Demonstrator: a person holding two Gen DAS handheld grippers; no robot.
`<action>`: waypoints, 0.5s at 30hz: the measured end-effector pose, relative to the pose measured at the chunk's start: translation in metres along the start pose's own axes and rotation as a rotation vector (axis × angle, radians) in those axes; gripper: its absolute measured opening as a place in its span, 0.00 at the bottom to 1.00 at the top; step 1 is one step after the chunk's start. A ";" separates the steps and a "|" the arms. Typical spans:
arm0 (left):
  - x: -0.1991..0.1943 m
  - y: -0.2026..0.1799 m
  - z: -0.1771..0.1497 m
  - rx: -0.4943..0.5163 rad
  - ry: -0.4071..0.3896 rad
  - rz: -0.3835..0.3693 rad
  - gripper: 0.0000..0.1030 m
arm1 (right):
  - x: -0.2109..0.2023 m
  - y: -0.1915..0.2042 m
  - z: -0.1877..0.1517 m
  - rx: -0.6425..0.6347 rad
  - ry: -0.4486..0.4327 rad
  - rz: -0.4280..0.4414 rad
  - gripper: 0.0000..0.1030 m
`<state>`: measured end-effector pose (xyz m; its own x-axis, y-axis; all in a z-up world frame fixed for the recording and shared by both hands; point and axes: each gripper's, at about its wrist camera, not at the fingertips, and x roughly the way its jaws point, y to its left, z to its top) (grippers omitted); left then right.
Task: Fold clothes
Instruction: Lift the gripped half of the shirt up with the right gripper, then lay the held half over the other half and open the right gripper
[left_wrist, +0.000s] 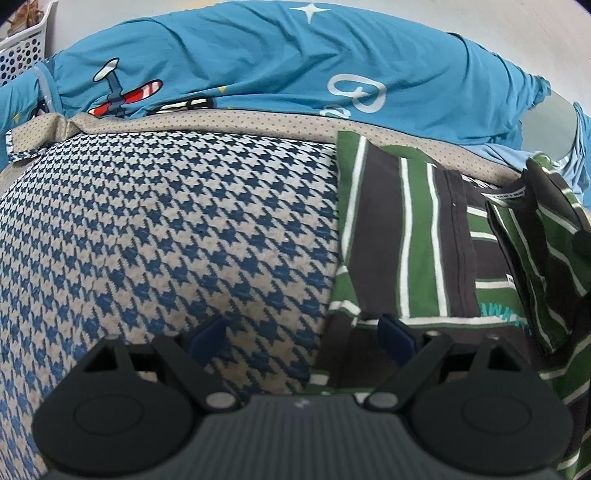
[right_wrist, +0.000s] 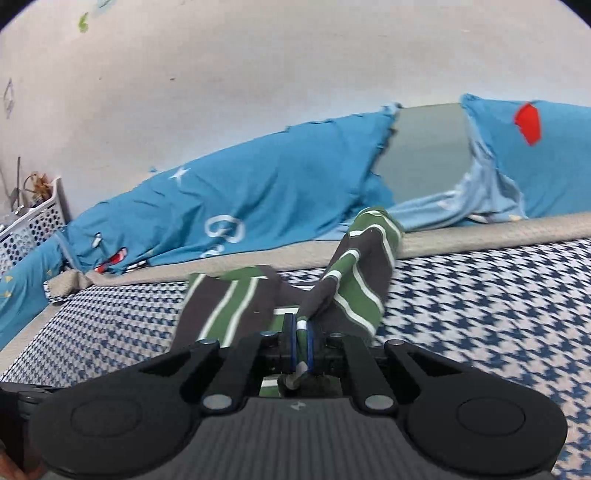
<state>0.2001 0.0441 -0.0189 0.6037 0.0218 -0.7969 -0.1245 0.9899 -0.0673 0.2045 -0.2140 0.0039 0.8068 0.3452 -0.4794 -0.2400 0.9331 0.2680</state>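
We pinch the striped shirt (right_wrist: 343, 280) in our right gripper (right_wrist: 301, 345) — lifting an edge to fold it over the houndstooth bedcover (left_wrist: 166, 229); our left gripper (left_wrist: 301, 334) hovers spread, empty, near the shirt's left edge.

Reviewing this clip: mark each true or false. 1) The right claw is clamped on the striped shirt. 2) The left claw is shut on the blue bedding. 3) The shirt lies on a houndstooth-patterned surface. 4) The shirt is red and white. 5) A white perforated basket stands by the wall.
1) True: the right claw pinches a fold of the striped shirt.
2) False: the left claw is open and grips nothing; the blue bedding lies beyond it.
3) True: it rests on the houndstooth surface.
4) False: it is green, dark grey and white.
5) True: the basket is there.
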 end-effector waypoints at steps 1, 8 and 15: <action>0.000 0.002 0.000 -0.006 0.001 0.001 0.87 | 0.002 0.004 0.000 -0.001 -0.001 0.008 0.07; -0.002 0.019 -0.001 -0.032 0.006 0.008 0.87 | 0.022 0.035 0.002 0.010 -0.012 0.074 0.07; -0.005 0.048 -0.003 -0.083 0.018 0.024 0.88 | 0.047 0.079 -0.008 -0.035 -0.006 0.196 0.07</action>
<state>0.1892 0.0907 -0.0199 0.5857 0.0426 -0.8094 -0.2046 0.9741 -0.0968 0.2193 -0.1229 -0.0043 0.7460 0.5205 -0.4154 -0.4116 0.8508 0.3268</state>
